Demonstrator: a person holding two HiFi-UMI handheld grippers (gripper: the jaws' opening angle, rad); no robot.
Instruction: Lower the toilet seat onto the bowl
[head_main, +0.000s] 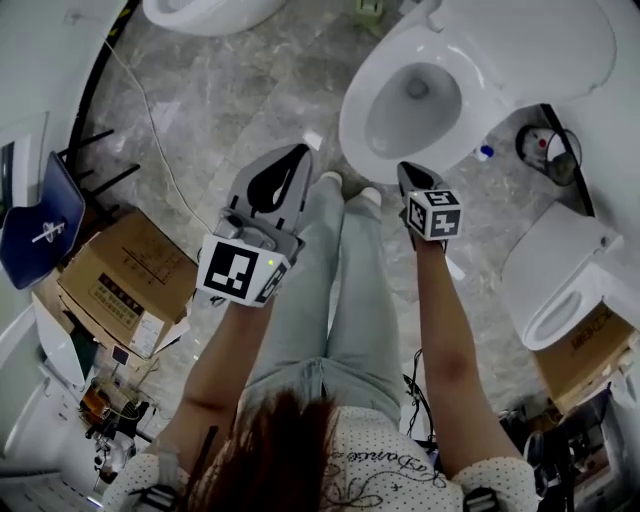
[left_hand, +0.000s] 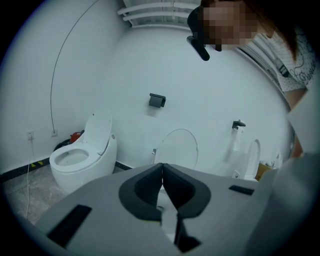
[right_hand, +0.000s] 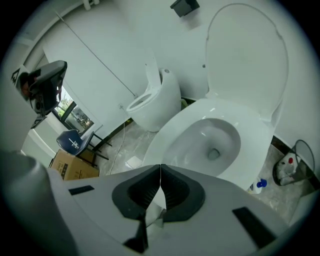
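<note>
A white toilet (head_main: 440, 70) stands in front of me, its open bowl (head_main: 412, 102) facing up. In the right gripper view the oval seat and lid (right_hand: 246, 55) stand upright against the wall behind the bowl (right_hand: 210, 137); the left gripper view shows the same raised oval (left_hand: 180, 147) just beyond the jaws. My left gripper (head_main: 297, 152) is shut and empty, left of the bowl over the floor. My right gripper (head_main: 404, 170) is shut and empty too, at the bowl's near rim and not touching it. Both pairs of jaws meet with nothing between them (left_hand: 162, 166) (right_hand: 160, 167).
A second toilet (head_main: 200, 12) stands at the far left and a third (head_main: 565, 290) at the right. A cardboard box (head_main: 125, 280) and a blue chair (head_main: 40, 220) are at my left. A wire bin (head_main: 550, 150) and small blue bottle (head_main: 484, 153) sit beside the toilet.
</note>
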